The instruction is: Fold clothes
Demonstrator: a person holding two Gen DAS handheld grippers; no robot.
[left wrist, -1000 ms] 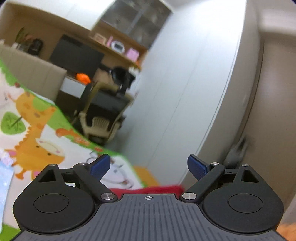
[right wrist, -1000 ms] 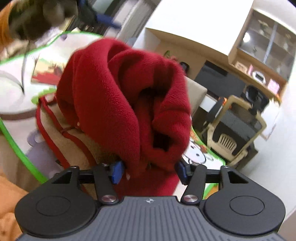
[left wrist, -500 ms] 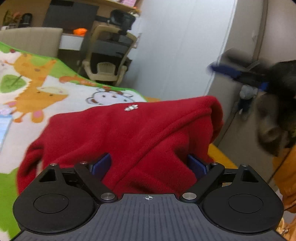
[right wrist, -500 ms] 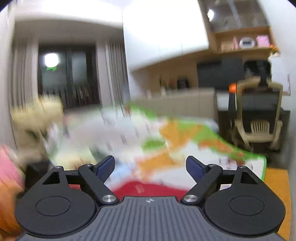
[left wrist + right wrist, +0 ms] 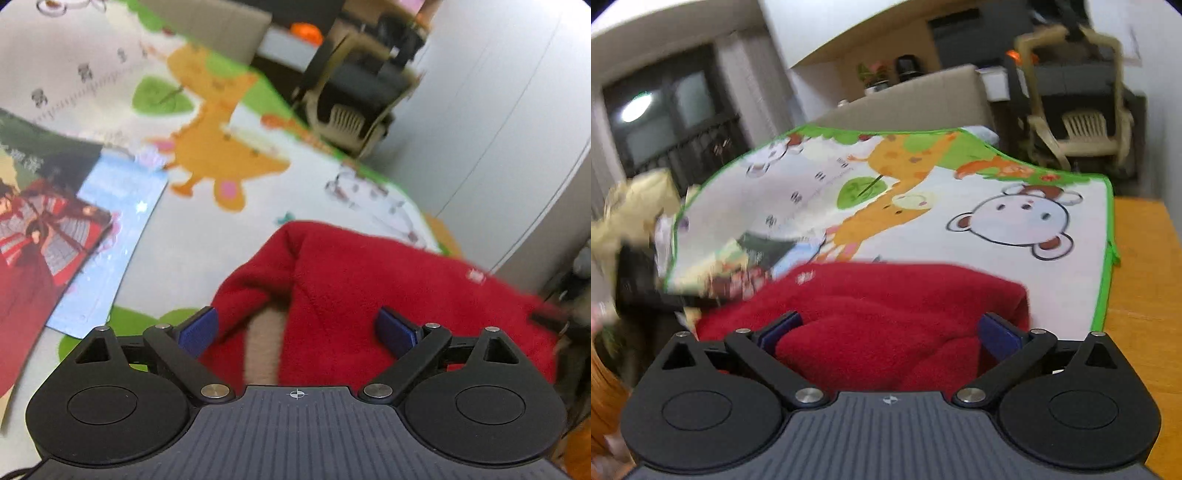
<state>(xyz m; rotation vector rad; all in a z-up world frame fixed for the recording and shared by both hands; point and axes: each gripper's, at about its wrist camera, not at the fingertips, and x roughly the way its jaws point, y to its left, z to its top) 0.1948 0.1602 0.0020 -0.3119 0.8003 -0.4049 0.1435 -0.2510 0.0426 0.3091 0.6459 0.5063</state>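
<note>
Fleece (image 5: 369, 295): red garment, bunched, lying on the mat (image 5: 192, 236) at its near edge; tan lining shows in one fold. A small white mark sits on its upper surface.

Left gripper (image 5: 297, 330): fingers spread wide, blue pads either side of the fleece; whether the pads press the cloth is hard to judge, but nothing is pinched.

Right gripper (image 5: 890, 332): fingers (image 5: 999, 338) likewise spread, fleece (image 5: 886, 314) mounded between them, not clamped.

Mat (image 5: 960, 206): white, green-edged, printed with a giraffe and a monkey face.

Books (image 5: 48, 236): two flat printed items, one red, one pale blue beneath it, on the mat left of the fleece.

Chair (image 5: 1082, 122): beige, beyond the mat's far edge.

Floor (image 5: 1145, 277): orange-brown, right of the mat.
</note>
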